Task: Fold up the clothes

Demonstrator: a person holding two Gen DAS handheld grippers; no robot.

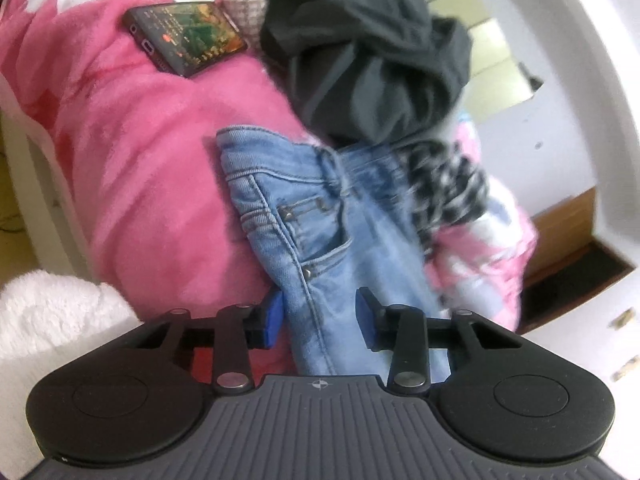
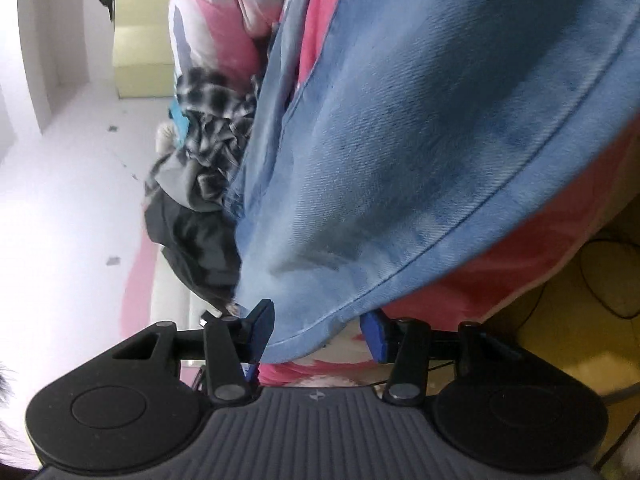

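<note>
Light blue jeans point(image 1: 320, 220) lie on a pink blanket point(image 1: 140, 160), pocket and waistband facing up. My left gripper point(image 1: 320, 320) stands open over their near end. Flat denim fills the gap between its blue pads point(image 1: 272, 320) and runs on under the right one. In the right wrist view, which is rolled on its side, a seamed edge of the jeans point(image 2: 420, 160) reaches in between the jaws. My right gripper point(image 2: 318, 334) is open. The denim touches its left pad point(image 2: 260, 332), and a strip of light shows before the other.
A phone point(image 1: 186, 36) with a lit screen rests on the blanket at the far left. A dark garment point(image 1: 360, 60) and a black-and-white checked one point(image 1: 444, 184) are heaped behind the jeans. A white fluffy cloth point(image 1: 48, 312) is at the near left. Cables lie on the floor point(image 2: 580, 312).
</note>
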